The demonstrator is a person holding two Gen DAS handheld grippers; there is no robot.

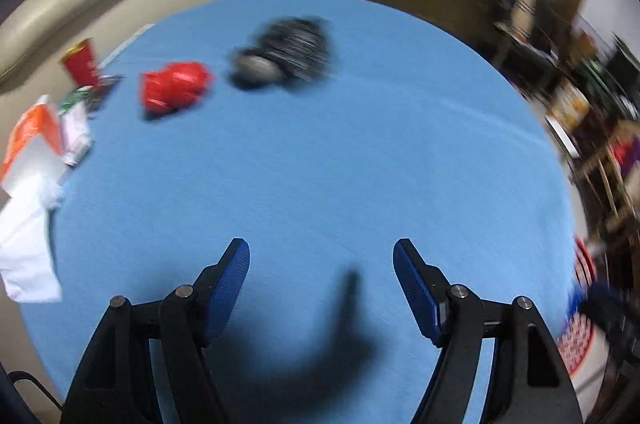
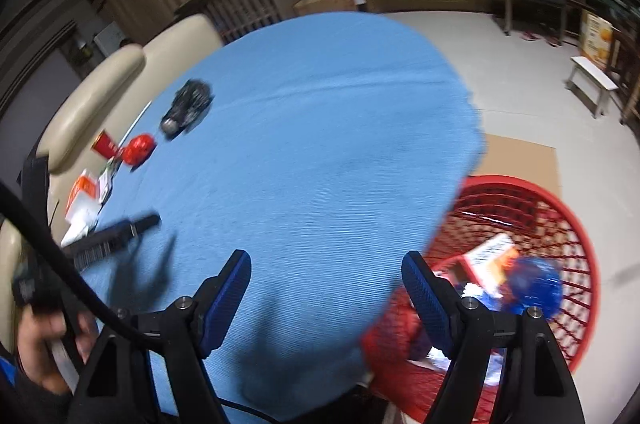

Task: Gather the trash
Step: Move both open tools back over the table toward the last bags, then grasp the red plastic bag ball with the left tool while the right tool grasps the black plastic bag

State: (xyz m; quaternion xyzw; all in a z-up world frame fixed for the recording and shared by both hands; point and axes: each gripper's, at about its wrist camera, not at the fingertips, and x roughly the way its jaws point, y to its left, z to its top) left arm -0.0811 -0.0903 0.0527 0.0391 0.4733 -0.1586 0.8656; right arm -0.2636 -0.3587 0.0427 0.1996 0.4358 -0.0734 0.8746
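Observation:
Trash lies along the far left of the round table's blue cloth (image 1: 340, 144): a crumpled black bag (image 1: 284, 54), a crumpled red bag (image 1: 174, 86), a red paper cup (image 1: 82, 62), an orange-and-white pack (image 1: 34, 140) and white paper (image 1: 26, 248). My left gripper (image 1: 322, 256) is open over bare cloth, well short of them, with nothing between its fingers. My right gripper (image 2: 326, 264) is also open and empty, at the table's right edge. Beyond that edge a red mesh basket (image 2: 516, 182) stands on the floor and holds a blue crumpled wrapper (image 2: 534, 288) and a box (image 2: 490, 256).
A cream sofa (image 2: 100, 92) borders the table's left side. Flat cardboard (image 2: 520, 160) lies under the basket. In the right wrist view, the left gripper (image 2: 144, 226) and the hand (image 2: 40, 344) holding it show blurred at the lower left. A white bench (image 2: 592, 80) stands far right.

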